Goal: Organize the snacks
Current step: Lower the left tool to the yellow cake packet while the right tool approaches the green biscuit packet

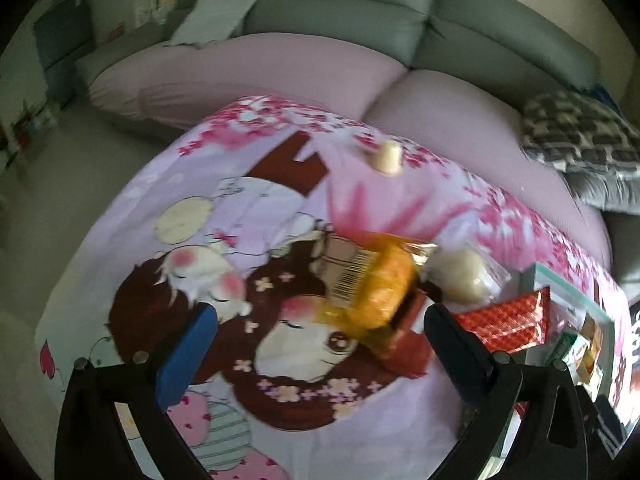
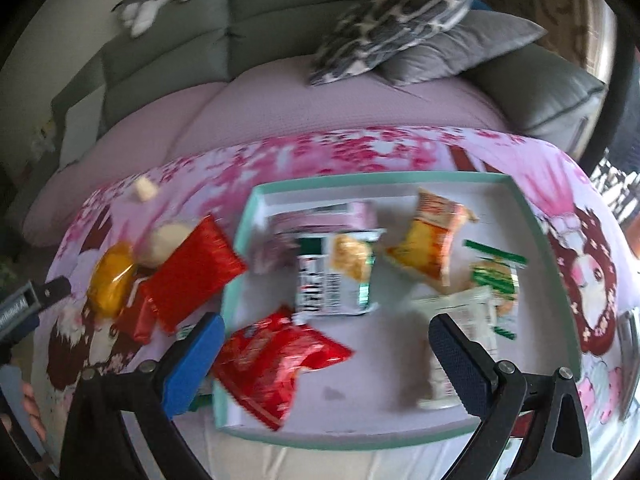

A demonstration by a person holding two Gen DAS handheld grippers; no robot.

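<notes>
Step in hand: moving loose snacks from the printed cloth (image 1: 280, 440) into the teal tray (image 2: 520, 200); by my reading, partly done, the next pick not yet made.
Left gripper (image 1: 320, 320): jaws spread, nothing between them, aimed at the orange-wrapped snack (image 1: 380, 284).
Right gripper (image 2: 326, 332): jaws spread and empty, over the tray's near edge.
Still outside the tray: orange-wrapped snack, a pale bun in clear wrap (image 1: 464, 276), a red foil packet (image 1: 504, 320) just beside the tray's left edge, and a small cream piece (image 1: 387, 157) near the cloth's far edge.
Already in the tray: a red bag (image 2: 276, 360) at the near left corner, several other packets.
Next move: likely close the left jaws across the orange wrapper, clear of the bun touching it.
</notes>
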